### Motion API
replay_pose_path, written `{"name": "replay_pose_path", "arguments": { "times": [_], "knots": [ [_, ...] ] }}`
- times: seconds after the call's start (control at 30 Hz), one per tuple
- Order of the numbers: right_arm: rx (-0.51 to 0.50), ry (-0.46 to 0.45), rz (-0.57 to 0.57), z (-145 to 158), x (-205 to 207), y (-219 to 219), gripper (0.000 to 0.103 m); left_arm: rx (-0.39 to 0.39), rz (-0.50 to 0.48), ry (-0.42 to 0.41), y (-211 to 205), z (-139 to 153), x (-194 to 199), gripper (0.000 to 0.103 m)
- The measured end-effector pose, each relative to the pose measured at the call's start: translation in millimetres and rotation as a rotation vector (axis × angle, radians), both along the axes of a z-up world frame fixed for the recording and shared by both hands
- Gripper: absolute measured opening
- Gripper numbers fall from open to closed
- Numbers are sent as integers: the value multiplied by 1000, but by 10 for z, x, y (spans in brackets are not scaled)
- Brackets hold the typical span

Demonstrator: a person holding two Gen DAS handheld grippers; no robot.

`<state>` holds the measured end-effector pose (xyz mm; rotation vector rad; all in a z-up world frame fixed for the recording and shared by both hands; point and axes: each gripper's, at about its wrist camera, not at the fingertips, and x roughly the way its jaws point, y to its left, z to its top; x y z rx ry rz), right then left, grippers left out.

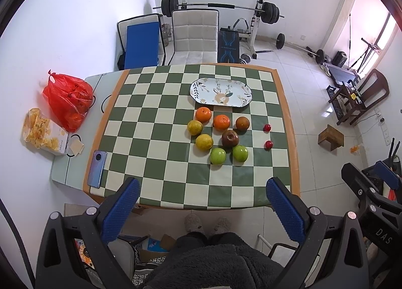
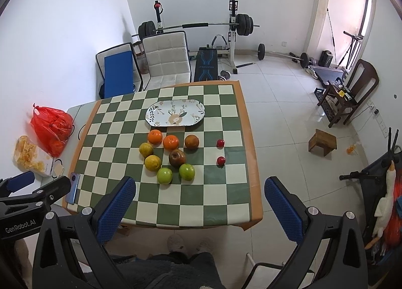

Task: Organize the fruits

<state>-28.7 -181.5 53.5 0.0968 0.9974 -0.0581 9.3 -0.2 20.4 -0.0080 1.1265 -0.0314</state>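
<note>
Fruit lies loose on the checkered table (image 1: pixel 160 138) (image 2: pixel 226 188): two oranges (image 1: pixel 203 114) (image 2: pixel 154 137), two yellow citrus (image 1: pixel 204 142) (image 2: pixel 152 162), a brown fruit (image 1: pixel 242 123) (image 2: pixel 191 141), a dark red apple (image 1: pixel 230 138) (image 2: pixel 177 158), two green apples (image 1: pixel 218 156) (image 2: pixel 164 175) and two small red fruits (image 1: pixel 268 144) (image 2: pixel 220 160). An empty oval floral plate (image 1: pixel 221 92) (image 2: pixel 175 112) sits behind them. My left gripper (image 1: pixel 202 203) and right gripper (image 2: pixel 199 201) are both open and empty, held high above the table's near edge.
A phone (image 1: pixel 97 172) (image 2: pixel 73 188) lies at the table's near left corner. A red plastic bag (image 1: pixel 67 99) (image 2: pixel 51 128) and a snack box (image 1: pixel 45 132) sit on the side surface at left. A white chair (image 1: pixel 194 35) stands behind the table.
</note>
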Motion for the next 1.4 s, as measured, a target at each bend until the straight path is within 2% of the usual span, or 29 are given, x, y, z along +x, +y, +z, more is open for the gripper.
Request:
{"name": "replay_pose_path", "arguments": {
  "times": [1.4],
  "knots": [
    [10,-16,3,82,-32,13,103,2,1,-11,-54,43,-65,103]
  ]
}}
